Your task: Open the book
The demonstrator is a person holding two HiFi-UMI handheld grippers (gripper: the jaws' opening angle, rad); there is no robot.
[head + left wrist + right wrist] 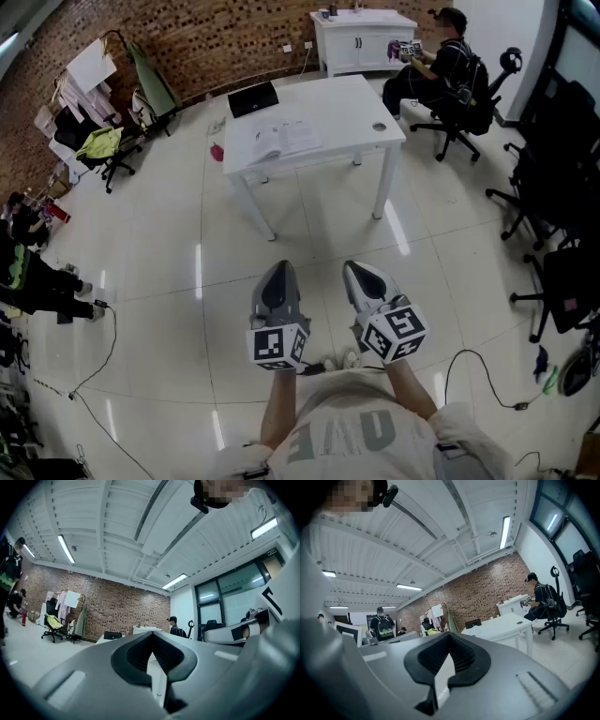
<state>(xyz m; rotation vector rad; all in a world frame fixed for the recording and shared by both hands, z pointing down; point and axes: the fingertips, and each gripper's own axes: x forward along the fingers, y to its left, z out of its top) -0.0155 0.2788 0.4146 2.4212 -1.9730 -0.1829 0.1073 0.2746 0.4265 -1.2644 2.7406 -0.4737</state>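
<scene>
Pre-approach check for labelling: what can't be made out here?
- book: head view, too small, print unreadable.
- Both gripper views: table top seen edge-on, book hidden.
- round item on table: head view, too small to identify.

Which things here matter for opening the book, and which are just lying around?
For the job: book; white table under it; left tongs and right tongs, both shut and empty.

Lying about: black case; small dark disc; white cabinet; office chairs; clothes rack.
</scene>
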